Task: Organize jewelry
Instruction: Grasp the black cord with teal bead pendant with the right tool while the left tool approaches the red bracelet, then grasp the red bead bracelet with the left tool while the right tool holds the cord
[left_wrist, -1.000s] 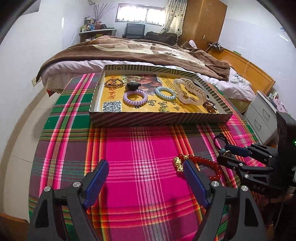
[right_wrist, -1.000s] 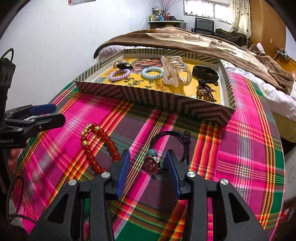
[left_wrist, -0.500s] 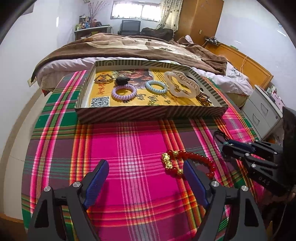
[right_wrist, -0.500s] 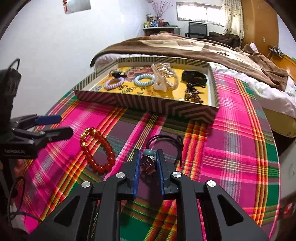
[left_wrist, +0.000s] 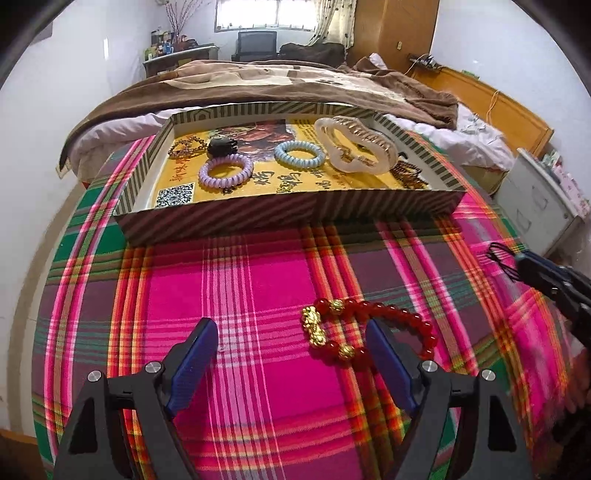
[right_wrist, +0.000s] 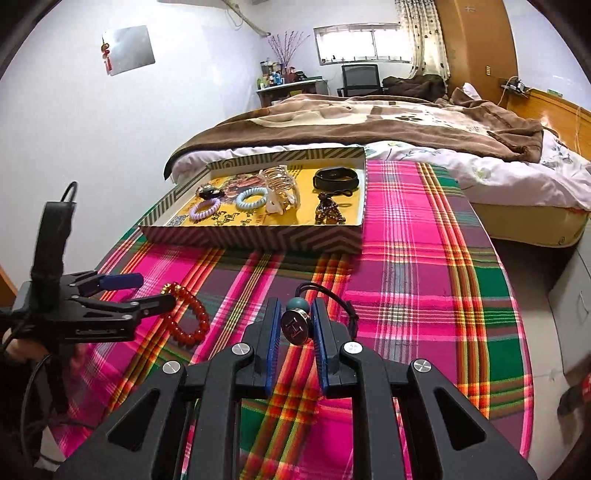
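My right gripper (right_wrist: 295, 325) is shut on a black hair tie with a round bronze charm (right_wrist: 295, 326) and a teal bead, lifted above the plaid cloth; its cord (left_wrist: 499, 256) shows at the gripper tip in the left wrist view. My left gripper (left_wrist: 291, 350) is open and empty, low over the cloth. A red bead bracelet with gold charms (left_wrist: 364, 330) lies by its right finger and also shows in the right wrist view (right_wrist: 186, 317). The striped tray (left_wrist: 280, 216) holds a purple coil tie (left_wrist: 226, 171), a blue coil tie (left_wrist: 300, 154), a clear claw clip (left_wrist: 356, 147) and other pieces.
The round table with the plaid cloth (right_wrist: 424, 258) stands against a bed with a brown blanket (right_wrist: 388, 122). In the tray's right part lie a black band (right_wrist: 335, 179) and a dark beaded piece (right_wrist: 328, 212). A white drawer unit (left_wrist: 535, 199) stands to the right.
My right gripper closed on the hair tie's charm and lifted it off the cloth. My left gripper moved slightly forward toward the red bracelet and stays open.
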